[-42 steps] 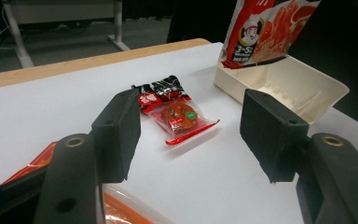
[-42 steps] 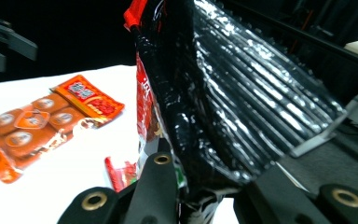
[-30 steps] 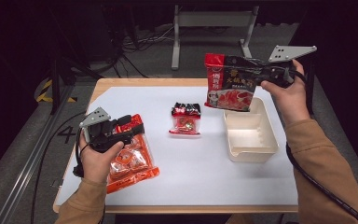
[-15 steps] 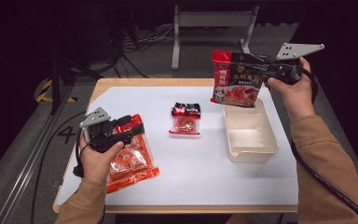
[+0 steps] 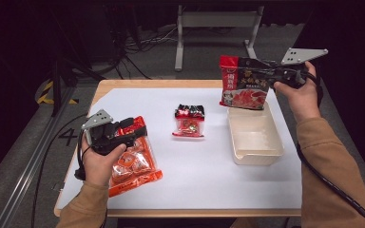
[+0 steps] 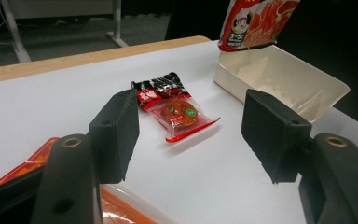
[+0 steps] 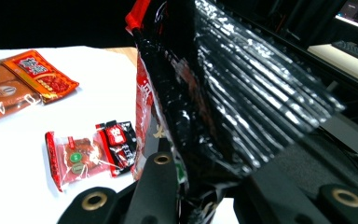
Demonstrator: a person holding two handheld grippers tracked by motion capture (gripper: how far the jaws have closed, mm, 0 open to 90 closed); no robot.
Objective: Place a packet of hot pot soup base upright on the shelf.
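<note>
I see the desk (image 5: 195, 190), a wooden top under a smooth white sheet, carrying everything here. At its right side sits the tray (image 5: 255, 137), a cream plastic rectangle with rounded corners and a ribbed inner wall. Just above the tray's far end hangs the red bag (image 5: 244, 81), a glossy red-and-black foil pouch, upright and off the desk, its lower edge close over the tray rim. My right hand-held gripper (image 5: 272, 76) is clenched on the red bag's side, black jaws pinching crinkled, shiny film, as the right gripper view shows close up. At the desk's near left lies the orange pack (image 5: 134, 164), flat, clear-fronted plastic with round pieces inside. My left hand-held gripper (image 5: 135, 130) rests over the orange pack's far end, its blocky black jaws standing apart and grasping nothing; the desk shows between them in the left gripper view. Mid-desk, apart from the rest, lies the small sachet (image 5: 188, 120), red film with a black top.
</note>
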